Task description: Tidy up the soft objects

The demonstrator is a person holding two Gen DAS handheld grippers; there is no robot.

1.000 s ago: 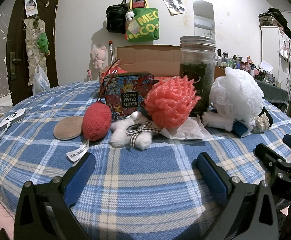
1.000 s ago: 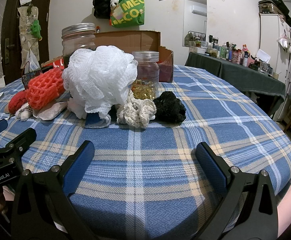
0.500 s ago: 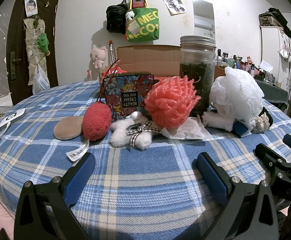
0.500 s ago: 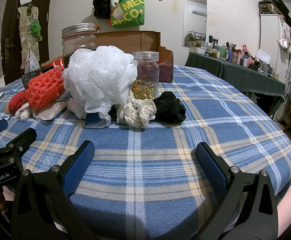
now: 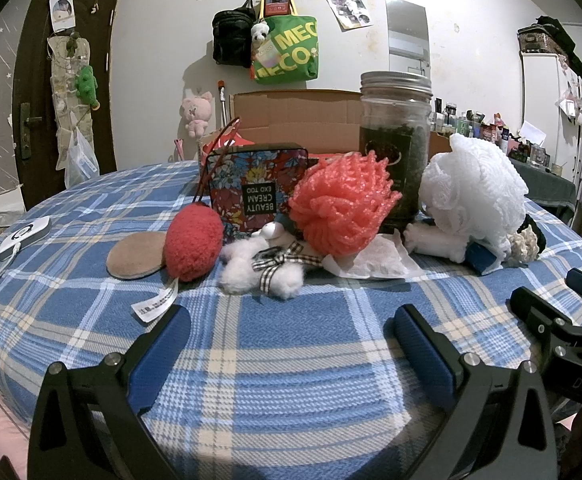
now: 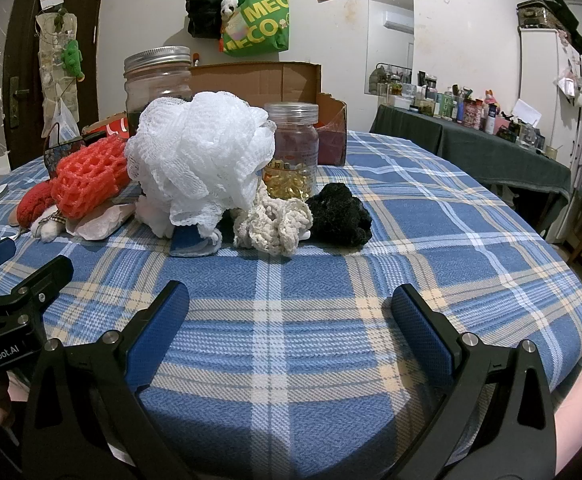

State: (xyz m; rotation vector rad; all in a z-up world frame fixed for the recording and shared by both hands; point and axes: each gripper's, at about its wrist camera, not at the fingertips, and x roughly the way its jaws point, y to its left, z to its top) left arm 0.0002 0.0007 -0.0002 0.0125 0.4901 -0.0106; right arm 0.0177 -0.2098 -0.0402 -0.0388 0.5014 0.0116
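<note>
Soft items lie in a row on the blue plaid table: a tan pad, a red fuzzy ball, a small white plush with a checked bow, a coral mesh pouf and a white mesh pouf. The right wrist view shows the white pouf, a cream scrunchie and a black scrunchie. My left gripper is open and empty, short of the plush. My right gripper is open and empty, short of the scrunchies.
A floral tin, a dark-filled glass jar, a capsule jar and an open cardboard box stand behind the soft items. A white device lies at the left. A cluttered side table stands at the right.
</note>
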